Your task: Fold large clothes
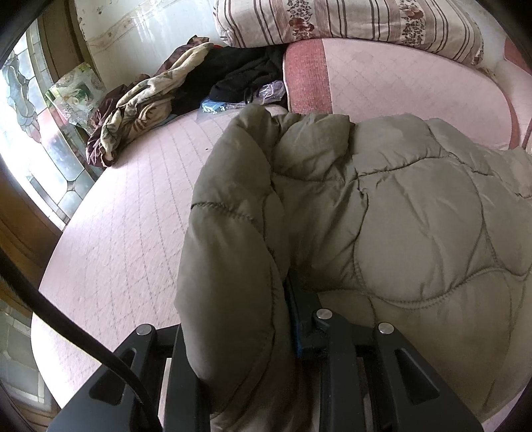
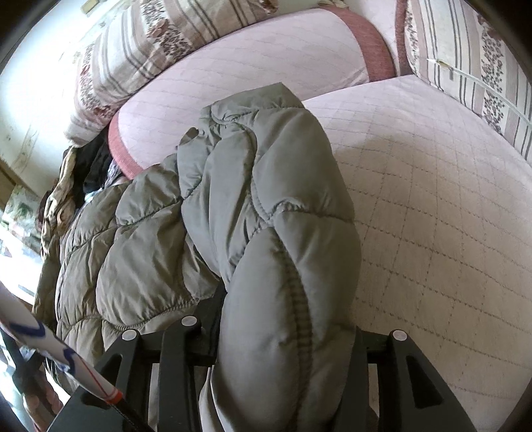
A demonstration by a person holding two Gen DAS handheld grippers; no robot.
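Observation:
An olive-grey quilted puffer jacket (image 1: pixel 382 212) lies bunched on a pink quilted bed cover (image 1: pixel 133 216). My left gripper (image 1: pixel 266 319) is shut on a thick fold of the jacket's left edge, which bulges over the fingers and hides their tips. In the right wrist view the same jacket (image 2: pixel 139 239) stretches to the left. My right gripper (image 2: pixel 286 319) is shut on a padded fold at the jacket's right edge, and the fabric covers the fingertips.
A pile of crumpled cloth and dark clothes (image 1: pixel 186 86) lies at the far left of the bed. A pink bolster (image 1: pixel 382 76) and striped floral pillows (image 1: pixel 349 23) line the headboard side. A stained-glass window (image 1: pixel 36 133) is on the left. Bare bed cover (image 2: pixel 432 216) lies to the right.

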